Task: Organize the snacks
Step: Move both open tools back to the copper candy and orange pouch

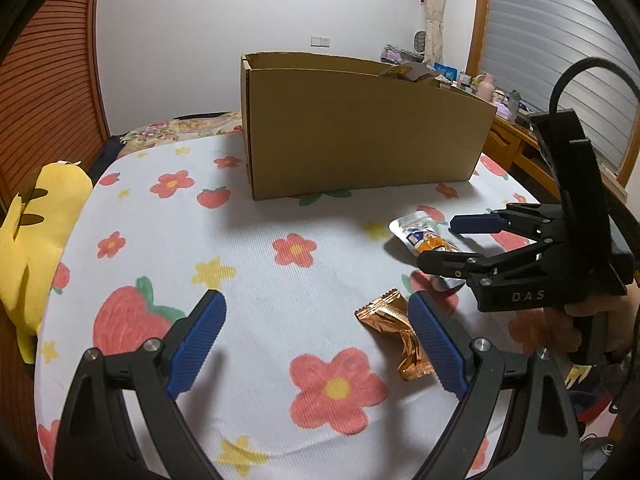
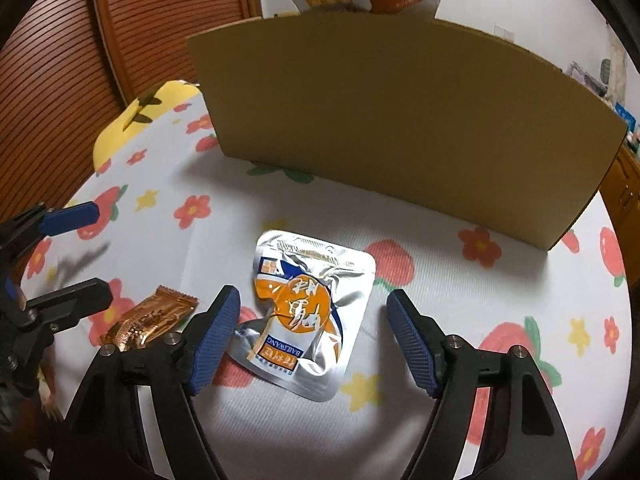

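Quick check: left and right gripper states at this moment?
Left gripper: open, holding nothing; copper snack wrapper lies by its right finger.
Right gripper: open, holding nothing; silver pouch lies between its fingers.

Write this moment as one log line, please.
left gripper open, beside copper wrapper | right gripper open over silver pouch | box behind

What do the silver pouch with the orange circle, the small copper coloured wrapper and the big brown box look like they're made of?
Silver pouch with the orange circle: likely metallised foil laminate, glossy; it shows bright glare, creases and crimped seams.
Small copper coloured wrapper: apparently shiny foil-like film, crinkled, with a serrated end.
Big brown box: corrugated cardboard, matte; its top rim shows board thickness.
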